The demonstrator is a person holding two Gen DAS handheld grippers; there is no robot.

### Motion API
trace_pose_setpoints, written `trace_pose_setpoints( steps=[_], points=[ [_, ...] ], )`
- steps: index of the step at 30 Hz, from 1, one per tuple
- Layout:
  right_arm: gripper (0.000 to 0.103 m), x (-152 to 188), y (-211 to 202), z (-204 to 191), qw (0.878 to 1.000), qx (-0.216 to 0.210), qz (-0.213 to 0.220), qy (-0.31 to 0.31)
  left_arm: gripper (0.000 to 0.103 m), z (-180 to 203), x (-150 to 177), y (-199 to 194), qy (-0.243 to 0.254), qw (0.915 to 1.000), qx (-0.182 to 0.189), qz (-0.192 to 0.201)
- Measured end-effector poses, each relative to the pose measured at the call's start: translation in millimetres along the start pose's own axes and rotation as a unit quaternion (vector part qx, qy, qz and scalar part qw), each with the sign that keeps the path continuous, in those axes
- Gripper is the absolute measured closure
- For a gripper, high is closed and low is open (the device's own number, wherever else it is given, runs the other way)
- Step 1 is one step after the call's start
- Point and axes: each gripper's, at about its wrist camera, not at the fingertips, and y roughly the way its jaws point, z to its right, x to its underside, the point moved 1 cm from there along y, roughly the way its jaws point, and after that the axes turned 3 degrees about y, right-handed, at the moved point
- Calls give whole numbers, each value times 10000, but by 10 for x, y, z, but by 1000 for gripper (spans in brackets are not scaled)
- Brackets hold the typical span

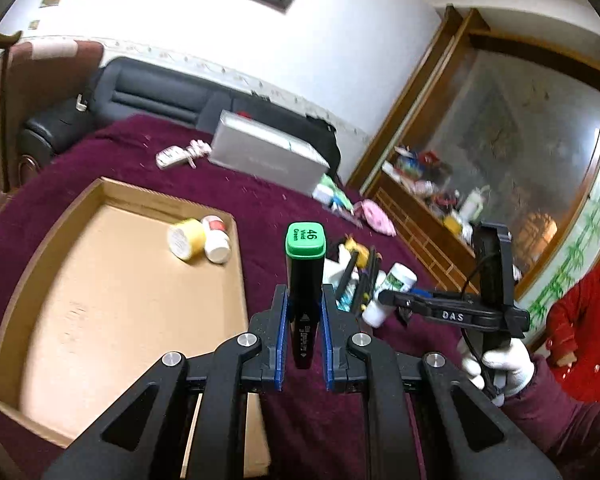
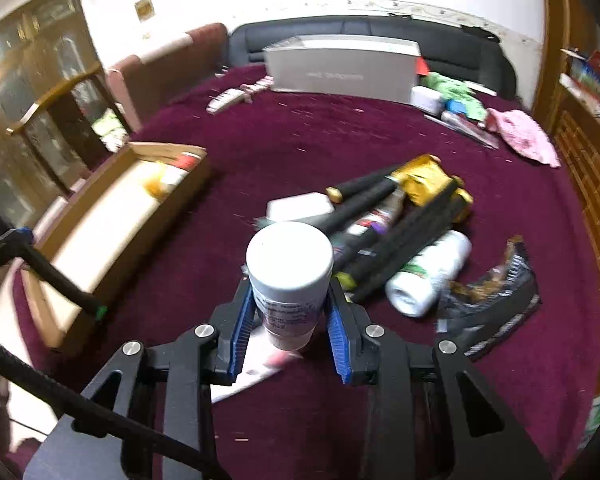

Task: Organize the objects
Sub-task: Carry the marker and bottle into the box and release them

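In my left gripper (image 1: 304, 312) I have a black marker (image 1: 305, 292) with a bright green cap; the blue pads are clamped tight on its barrel. Its long axis runs forward along the fingers, cap end away from the camera, above the maroon cloth (image 1: 260, 200) just right of the cardboard tray (image 1: 132, 288). The cap end reads "46 Vivid Green"; the white print on the barrel is too small to read. My right gripper (image 2: 290, 316) is closed partway onto a white plastic bottle (image 2: 289, 276) with a broad white cap; both pads press its sides. The bottle also lies along the fingers, cap end forward, over the cloth near the pile of black pens (image 2: 384, 236). Its label text is blurred. The left view shows "DAS" on the right gripper's body. Two small containers (image 1: 200, 240) lie in the tray's far corner.
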Motion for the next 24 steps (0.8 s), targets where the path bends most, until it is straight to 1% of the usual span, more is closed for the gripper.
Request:
trace_pose_setpoints(
  steps=[3, 4, 6, 8, 10, 12, 14, 17, 19, 21, 24],
  points=[
    [71, -77, 45, -266, 9984, -547, -89, 90, 92, -131, -33, -187, -56, 9997, -121, 212],
    [71, -125, 95, -396, 9966, -799, -144, 136, 92, -188, -44, -247, -96, 9995, -148, 263],
    [71, -205, 186, -619, 9929, -1158, -204, 167, 92, -298, -67, -387, -171, 9987, -295, 386],
    [71, -299, 315, -862, 9891, -1449, -231, 149, 92, -376, -88, -526, -186, 9973, -488, 519],
    [70, -398, 495, -1130, 9847, -1717, -260, 111, 92, -451, -94, -693, -182, 9944, -765, 713],
    [70, -464, 718, -1357, 9812, -1877, -445, 72, 91, -547, -78, -842, -221, 9915, -925, 889],
    [70, -511, 990, -1600, 9811, -1806, -688, -72, 91, -681, -68, -951, -284, 9886, -1071, 1017],
    [70, -527, 1350, -1860, 9839, -1460, -965, -354, 91, -923, -65, -1038, -468, 9847, -1215, 1158],
    [70, -538, 1518, -1920, 9841, -1354, -1084, -393, 91, -1079, -54, -1033, -628, 9829, -1240, 1210],
    [70, -591, 1647, -1949, 9846, -1306, -1102, -378, 91, -1202, -44, -997, -732, 9820, -1257, 1202],
    [70, -673, 1831, -1996, 9857, -1131, -1186, -394, 91, -1321, -48, -930, -790, 9825, -1225, 1162]
  ],
)
